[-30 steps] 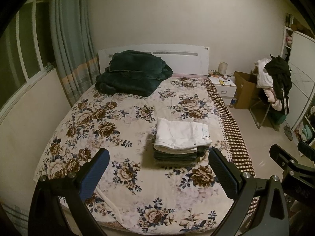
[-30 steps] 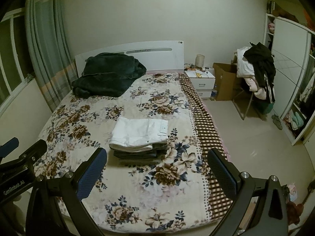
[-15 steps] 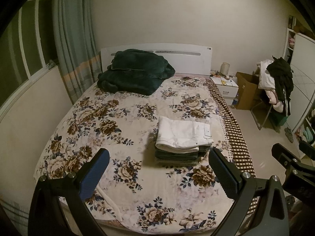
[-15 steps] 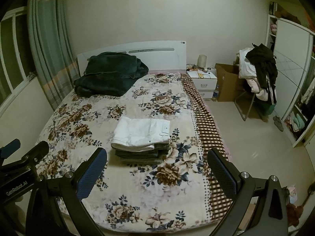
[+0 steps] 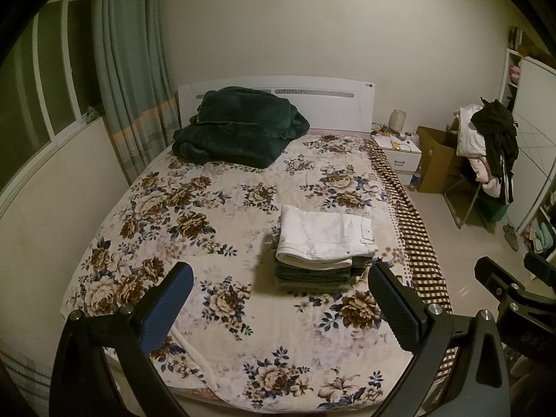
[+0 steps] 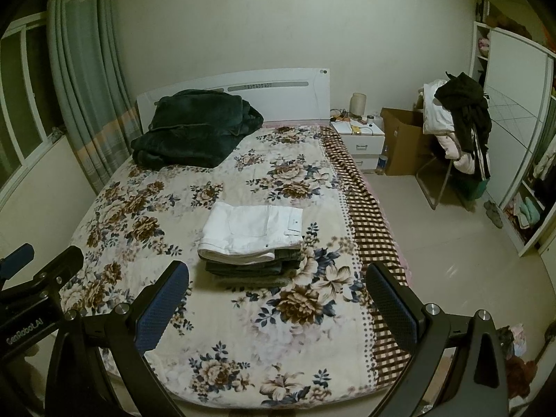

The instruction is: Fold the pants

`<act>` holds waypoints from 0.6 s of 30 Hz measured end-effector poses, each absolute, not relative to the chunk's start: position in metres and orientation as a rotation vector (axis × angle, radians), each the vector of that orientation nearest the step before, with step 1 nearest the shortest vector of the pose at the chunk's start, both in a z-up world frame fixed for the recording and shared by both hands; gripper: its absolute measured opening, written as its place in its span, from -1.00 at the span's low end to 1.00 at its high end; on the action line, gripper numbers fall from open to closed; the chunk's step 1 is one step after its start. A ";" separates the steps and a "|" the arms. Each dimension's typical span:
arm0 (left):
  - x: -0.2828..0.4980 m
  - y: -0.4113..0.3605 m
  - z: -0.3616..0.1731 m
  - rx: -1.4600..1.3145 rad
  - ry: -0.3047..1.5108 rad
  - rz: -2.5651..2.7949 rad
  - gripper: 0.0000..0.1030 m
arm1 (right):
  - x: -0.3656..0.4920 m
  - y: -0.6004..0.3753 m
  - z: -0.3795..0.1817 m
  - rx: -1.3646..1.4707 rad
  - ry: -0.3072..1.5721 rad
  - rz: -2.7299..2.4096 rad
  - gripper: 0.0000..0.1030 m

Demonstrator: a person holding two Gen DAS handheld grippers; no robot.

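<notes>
Two hand-held grippers (image 5: 279, 304) (image 6: 278, 300) spread empty, folded pants (image 5: 325, 239) stacked on floral bed (image 5: 194, 215), bedroom

The folded pants (image 5: 323, 234) on top of the stack are white, those beneath dark grey-green. The bedspread (image 5: 222, 229) is cream with brown and blue flowers, brown-checked at one edge. The blanket (image 5: 239, 127) is dark green.

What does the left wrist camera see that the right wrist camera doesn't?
Only the left wrist view shows the right tool poking in at its right edge. Only the right wrist view shows the left tool at its left edge, and the pile of clothes on the floor by the bed's corner. Both show the folded white pants on top of the darker folded stack, the floral bedspread and the dark green blanket. Both tools are open and empty.
</notes>
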State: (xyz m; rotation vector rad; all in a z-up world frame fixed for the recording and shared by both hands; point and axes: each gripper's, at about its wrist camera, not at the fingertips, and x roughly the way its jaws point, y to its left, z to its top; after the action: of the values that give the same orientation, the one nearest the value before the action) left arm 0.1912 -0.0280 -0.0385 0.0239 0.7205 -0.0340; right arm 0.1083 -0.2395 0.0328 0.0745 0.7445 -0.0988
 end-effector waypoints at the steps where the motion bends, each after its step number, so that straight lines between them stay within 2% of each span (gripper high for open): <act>1: 0.191 -0.028 -0.039 0.026 0.721 -0.033 1.00 | 0.109 -0.239 0.033 0.075 0.744 -0.099 1.00; 18: 0.191 -0.024 -0.036 0.039 0.724 -0.033 1.00 | 0.107 -0.240 0.026 0.081 0.753 -0.123 1.00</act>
State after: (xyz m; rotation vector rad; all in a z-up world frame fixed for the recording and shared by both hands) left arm 0.1906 -0.0238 -0.0355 0.0389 0.7239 -0.0329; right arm 0.1066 -0.2396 0.0257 0.0810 0.7529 -0.1225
